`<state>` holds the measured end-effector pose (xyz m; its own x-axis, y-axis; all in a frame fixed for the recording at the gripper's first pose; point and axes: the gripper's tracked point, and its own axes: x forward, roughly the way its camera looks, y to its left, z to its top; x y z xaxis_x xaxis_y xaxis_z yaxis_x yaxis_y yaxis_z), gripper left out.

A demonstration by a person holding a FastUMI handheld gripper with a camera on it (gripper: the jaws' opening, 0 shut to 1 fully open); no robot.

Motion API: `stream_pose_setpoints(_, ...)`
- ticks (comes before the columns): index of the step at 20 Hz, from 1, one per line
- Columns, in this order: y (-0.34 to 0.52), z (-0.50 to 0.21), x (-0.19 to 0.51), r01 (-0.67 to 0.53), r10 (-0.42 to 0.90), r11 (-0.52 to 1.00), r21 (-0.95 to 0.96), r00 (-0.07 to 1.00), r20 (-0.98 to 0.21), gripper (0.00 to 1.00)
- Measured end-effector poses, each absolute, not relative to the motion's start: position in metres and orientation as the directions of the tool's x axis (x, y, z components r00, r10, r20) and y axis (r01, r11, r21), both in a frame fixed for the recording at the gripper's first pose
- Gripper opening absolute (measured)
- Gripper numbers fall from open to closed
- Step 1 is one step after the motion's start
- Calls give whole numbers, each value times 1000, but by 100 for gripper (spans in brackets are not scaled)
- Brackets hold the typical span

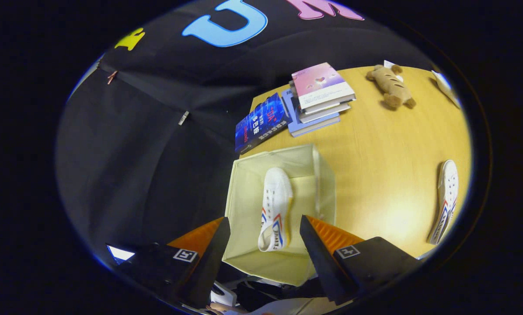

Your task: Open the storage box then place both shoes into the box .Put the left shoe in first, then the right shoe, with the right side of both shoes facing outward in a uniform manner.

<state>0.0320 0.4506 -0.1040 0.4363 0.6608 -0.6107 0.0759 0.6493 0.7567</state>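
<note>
Gripper view: fingers [265, 236] spread apart, holding nothing, above open box [244, 210]. One shoe [275, 205] already inside box, between fingers, on its side. Second shoe [445, 201] on table [375, 144], well apart from box. Next, by judgement: swing over, grip mid-shoe, keep same side facing outward, set beside first.

Tool [265, 227] fingers spread, nothing gripped; fingers hide box [244, 205] near corners. Second shoe [446, 201] at bench [384, 148] edge, smeared by lens. White item [445, 87] beyond plush toy [390, 86] cut off.
</note>
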Motion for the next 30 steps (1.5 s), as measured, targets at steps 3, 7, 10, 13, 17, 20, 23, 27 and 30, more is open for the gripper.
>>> stream_pose_setpoints(3, 384, -109, 27, 128, 592, 675, 726, 494, -637, 98)
stream_pose_setpoints(7, 294, -149, 12, 227, 469, 734, 641, 513, -719, 98)
stream_pose_setpoints(10, 230, -200, -13, 304, 363, 786, 538, 478, -800, 98)
stream_pose_setpoints(13, 176, -248, -40, 370, 280, 817, 443, 418, -865, 97)
stream_pose_setpoints(17, 134, -306, -60, 424, 236, 826, 372, 338, -911, 96)
stream_pose_setpoints(20, 122, -345, -69, 423, 241, 840, 340, 272, -932, 94)
stream_pose_setpoints(23, 122, -376, -76, 410, 261, 852, 326, 207, -943, 87)
stream_pose_setpoints(27, 127, -401, -78, 391, 282, 863, 321, 155, -947, 87)
stream_pose_setpoints(30, 139, -405, -73, 364, 313, 865, 344, 143, -939, 81)
